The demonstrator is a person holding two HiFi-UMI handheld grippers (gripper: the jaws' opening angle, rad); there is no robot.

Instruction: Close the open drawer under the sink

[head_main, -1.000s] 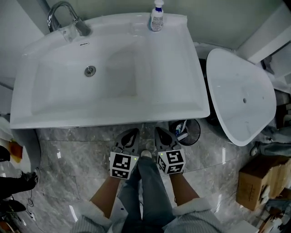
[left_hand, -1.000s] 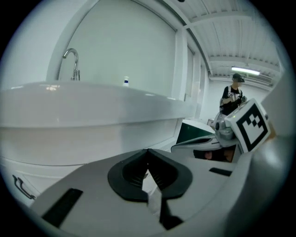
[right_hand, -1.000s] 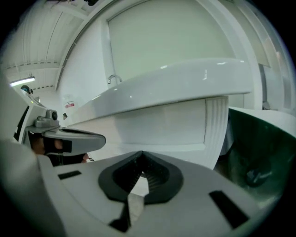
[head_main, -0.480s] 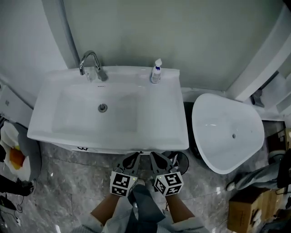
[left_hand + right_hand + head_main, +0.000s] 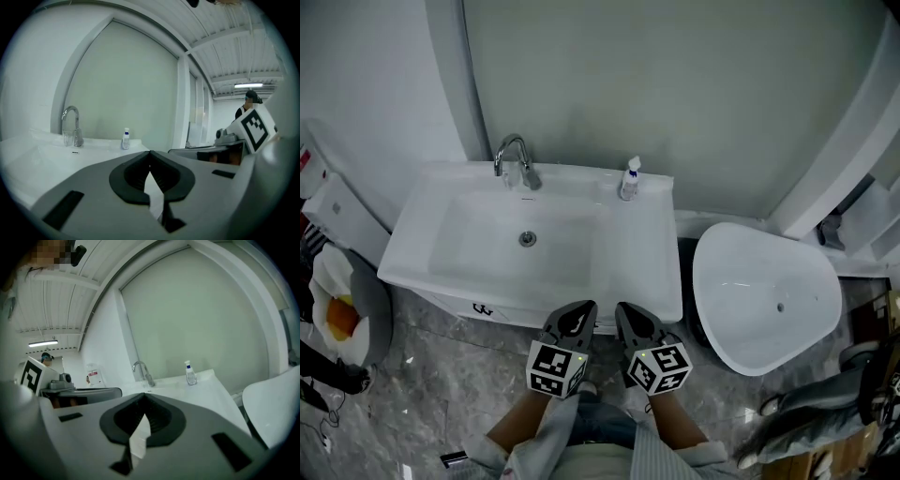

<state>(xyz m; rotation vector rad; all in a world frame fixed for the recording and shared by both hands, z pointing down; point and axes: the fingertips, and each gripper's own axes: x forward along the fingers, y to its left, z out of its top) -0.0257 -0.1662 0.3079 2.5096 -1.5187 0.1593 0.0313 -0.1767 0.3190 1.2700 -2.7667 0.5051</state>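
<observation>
Head camera drawing back from sink (image 5: 412, 267); left gripper (image 5: 581, 307) and right gripper (image 5: 623, 309) hovering at front rim, jaws pinched together, empty. No drawer protruding beneath: closing appearing complete.

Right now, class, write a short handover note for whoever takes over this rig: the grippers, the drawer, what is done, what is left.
Left gripper: shut, empty.
Right gripper: shut, empty.
Both are held side by side at the front edge of the sink, touching nothing.
The cabinet front under the sink shows no drawer sticking out, so closing looks done.
Left: confirm from lower down that it sits flush.
</observation>
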